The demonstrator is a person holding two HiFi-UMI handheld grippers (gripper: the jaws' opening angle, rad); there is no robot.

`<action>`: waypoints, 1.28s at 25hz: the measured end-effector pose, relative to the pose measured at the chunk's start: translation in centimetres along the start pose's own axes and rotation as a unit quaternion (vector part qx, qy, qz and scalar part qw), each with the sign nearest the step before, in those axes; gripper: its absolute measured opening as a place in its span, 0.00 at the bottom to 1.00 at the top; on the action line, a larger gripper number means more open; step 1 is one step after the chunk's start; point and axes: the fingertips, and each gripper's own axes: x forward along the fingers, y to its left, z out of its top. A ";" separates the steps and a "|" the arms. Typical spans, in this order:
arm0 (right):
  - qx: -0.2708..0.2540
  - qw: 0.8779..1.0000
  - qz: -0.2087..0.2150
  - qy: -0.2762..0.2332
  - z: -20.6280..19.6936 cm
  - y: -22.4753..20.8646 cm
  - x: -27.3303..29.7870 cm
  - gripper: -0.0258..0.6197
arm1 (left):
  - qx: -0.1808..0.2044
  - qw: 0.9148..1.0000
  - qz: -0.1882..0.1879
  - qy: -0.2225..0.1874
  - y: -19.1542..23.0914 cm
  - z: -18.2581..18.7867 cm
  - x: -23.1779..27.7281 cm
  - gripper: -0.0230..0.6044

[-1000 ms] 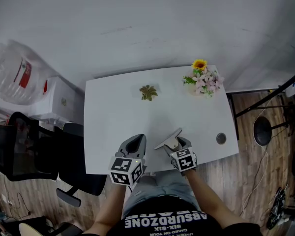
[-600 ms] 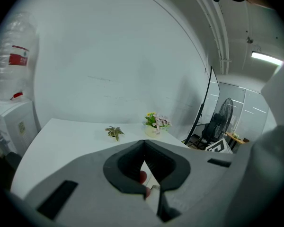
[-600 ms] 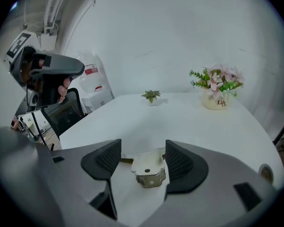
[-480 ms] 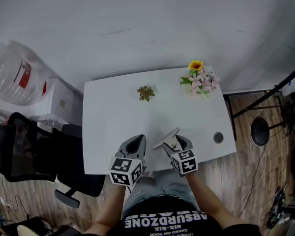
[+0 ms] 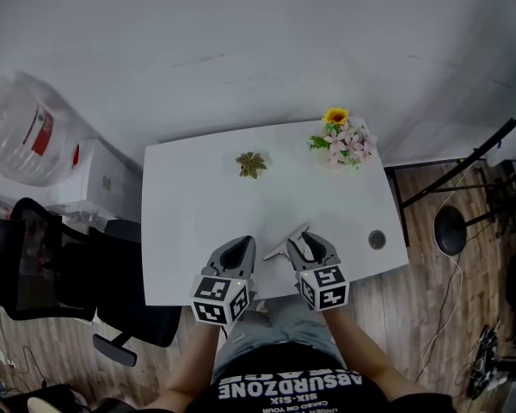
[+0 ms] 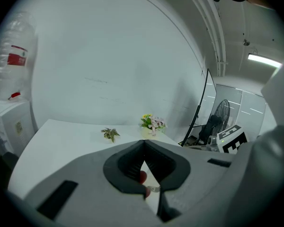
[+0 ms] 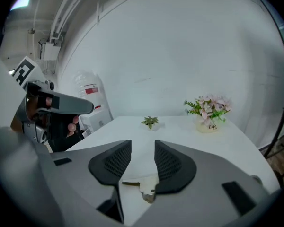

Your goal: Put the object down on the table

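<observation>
Flat grey object (image 5: 282, 246) on the desk (image 5: 189, 213), between two hand-held grippers.
The left hand-held gripper (image 5: 236, 248) hovers at the desk's near edge, jaws shut together. Just right of it the flat grey object lies by that edge. The right hand-held gripper (image 5: 308, 246) hangs over it, its jaws apart and just closing, with nothing between them.

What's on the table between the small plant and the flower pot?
Nothing. In the head view the table is bare between the plant and the flower pot.

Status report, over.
Left gripper shut. Right gripper open, jaws just been closing, nothing between. Task object not made out. Flowers, leaf sprig far across table.
</observation>
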 end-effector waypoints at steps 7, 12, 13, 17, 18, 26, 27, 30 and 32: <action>-0.011 0.999 -0.006 -0.051 3.2 1.0 -2.0 0.11 | 0.001 1.000 -0.006 -0.006 -0.7 0.3 -0.5 0.04; -0.017 0.997 -0.011 -0.071 4.5 1.5 -3.3 0.04 | 0.000 1.000 -0.013 -0.012 -1.3 0.5 -0.9 0.04; -0.019 0.997 -0.012 -0.072 4.6 1.6 -3.5 0.04 | 0.001 1.000 -0.014 -0.013 -1.4 0.6 -0.9 0.04; -0.026 0.997 -0.015 -0.069 4.6 1.9 -4.0 0.04 | 0.003 1.000 -0.019 -0.014 -1.8 0.6 -1.1 0.04; -0.027 0.997 -0.016 -0.069 4.6 2.0 -4.2 0.04 | 0.003 1.000 -0.021 -0.014 -1.9 0.6 -1.1 0.04; -0.025 0.997 -0.014 -0.070 4.9 2.5 -5.4 0.04 | 0.008 0.999 -0.031 -0.017 -2.9 0.8 -1.5 0.04; -0.025 0.997 -0.014 -0.071 5.0 2.6 -5.5 0.04 | 0.008 0.999 -0.032 -0.018 -3.0 0.8 -1.5 0.04; -0.026 0.997 -0.014 -0.072 4.9 2.9 -5.8 0.04 | 0.010 0.999 -0.034 -0.019 -3.2 0.7 -1.8 0.04; -0.026 0.997 -0.013 -0.072 4.8 3.1 -6.0 0.04 | 0.010 0.999 -0.035 -0.019 -3.3 0.6 -2.0 0.04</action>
